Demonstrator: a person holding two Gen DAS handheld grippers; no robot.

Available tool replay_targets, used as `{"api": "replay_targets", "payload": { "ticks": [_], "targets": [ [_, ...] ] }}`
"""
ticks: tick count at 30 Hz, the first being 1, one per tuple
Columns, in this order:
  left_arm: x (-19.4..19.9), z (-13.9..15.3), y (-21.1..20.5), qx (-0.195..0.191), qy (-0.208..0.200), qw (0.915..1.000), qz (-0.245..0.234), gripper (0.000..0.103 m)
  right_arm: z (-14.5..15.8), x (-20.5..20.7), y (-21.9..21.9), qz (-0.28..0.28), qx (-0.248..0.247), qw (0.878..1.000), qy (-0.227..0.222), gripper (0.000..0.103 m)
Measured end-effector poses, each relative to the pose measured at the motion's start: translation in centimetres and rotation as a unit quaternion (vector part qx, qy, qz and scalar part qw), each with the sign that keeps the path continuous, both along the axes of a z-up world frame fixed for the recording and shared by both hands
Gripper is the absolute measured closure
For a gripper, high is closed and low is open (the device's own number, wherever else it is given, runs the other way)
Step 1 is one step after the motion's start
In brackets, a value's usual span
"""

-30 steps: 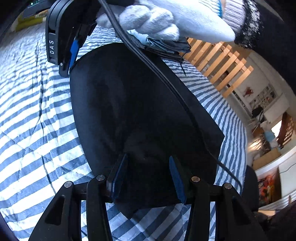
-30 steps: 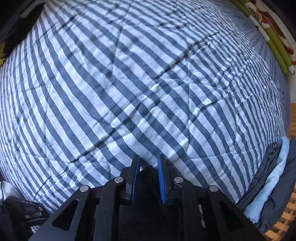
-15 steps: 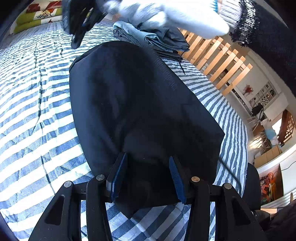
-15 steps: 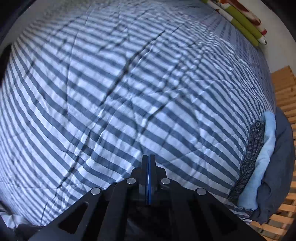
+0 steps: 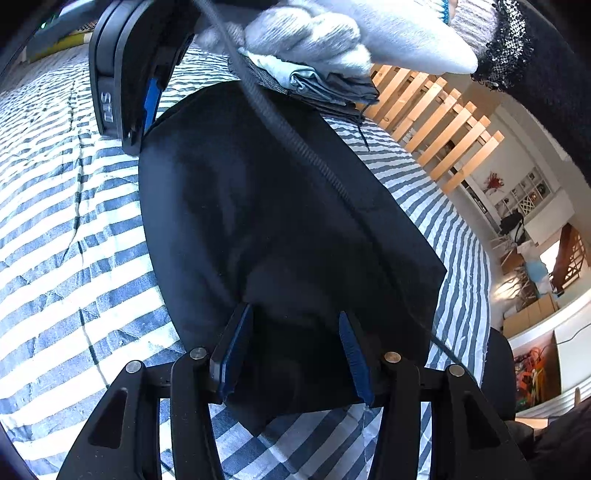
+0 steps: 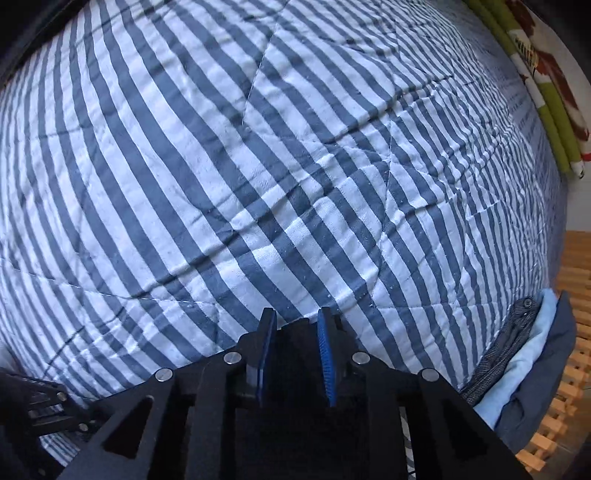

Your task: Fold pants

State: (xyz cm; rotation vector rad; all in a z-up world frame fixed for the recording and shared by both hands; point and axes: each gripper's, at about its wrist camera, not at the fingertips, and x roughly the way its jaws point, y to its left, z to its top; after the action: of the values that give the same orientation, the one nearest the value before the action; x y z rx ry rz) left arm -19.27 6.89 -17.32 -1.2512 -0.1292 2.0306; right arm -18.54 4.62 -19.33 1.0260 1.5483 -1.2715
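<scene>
Black pants (image 5: 280,229), of matte, smooth cloth folded into a long, roughly rectangular slab, are lying flat on the bed, running from 6 o'clock toward 12 o'clock in the left wrist view. The striped quilt (image 6: 258,166) beneath, blue and white with stitched seams and a puckered, crinkled weave, is covering the bed in both views. A stack of folded clothes (image 5: 317,85), grey check, pale blue and dark blue, is sitting at the far end of the pants at 12 o'clock; in the right wrist view it is lying at 4 o'clock by the wooden slats (image 5: 443,125) of the bed frame. The left gripper (image 5: 291,354) is hovering over the near end of the pants, its blue-padded jaws spread wide and grasping nothing. The right gripper (image 6: 295,362) is poised at the far edge of the pants at 11 o'clock in the left view; its jaws are parted with dark cloth showing between and below them, though whether they are touching it cannot be told. A gloved hand (image 5: 332,33) in white knit is gripping its handle, and a black cable (image 5: 295,144) is trailing across the pants.
</scene>
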Motion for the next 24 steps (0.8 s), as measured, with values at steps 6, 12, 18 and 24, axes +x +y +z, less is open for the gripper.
{"api": "replay_targets", "payload": {
  "ticks": [6, 12, 18, 24],
  "targets": [
    [0.5, -0.1, -0.2, -0.001, 0.008, 1.0, -0.001, 0.051, 0.7, -3.3, -0.4, -0.096, -0.031, 0.994, -0.041, 0.094],
    [0.4, -0.1, -0.1, 0.0, 0.006, 1.0, -0.008, 0.05, 3.8, -11.4, 1.4, -0.272, -0.149, 0.95, -0.023, 0.103],
    [0.4, 0.0, 0.0, 0.002, 0.004, 1.0, -0.007, 0.048, 4.3, -3.5, 1.4, -0.112, -0.094, 0.987, -0.07, 0.086],
    [0.0, 0.2, -0.4, 0.012, -0.012, 0.9999, -0.001, 0.044, 1.5, -1.5, 1.2, -0.074, -0.04, 0.996, -0.012, 0.083]
  ]
}}
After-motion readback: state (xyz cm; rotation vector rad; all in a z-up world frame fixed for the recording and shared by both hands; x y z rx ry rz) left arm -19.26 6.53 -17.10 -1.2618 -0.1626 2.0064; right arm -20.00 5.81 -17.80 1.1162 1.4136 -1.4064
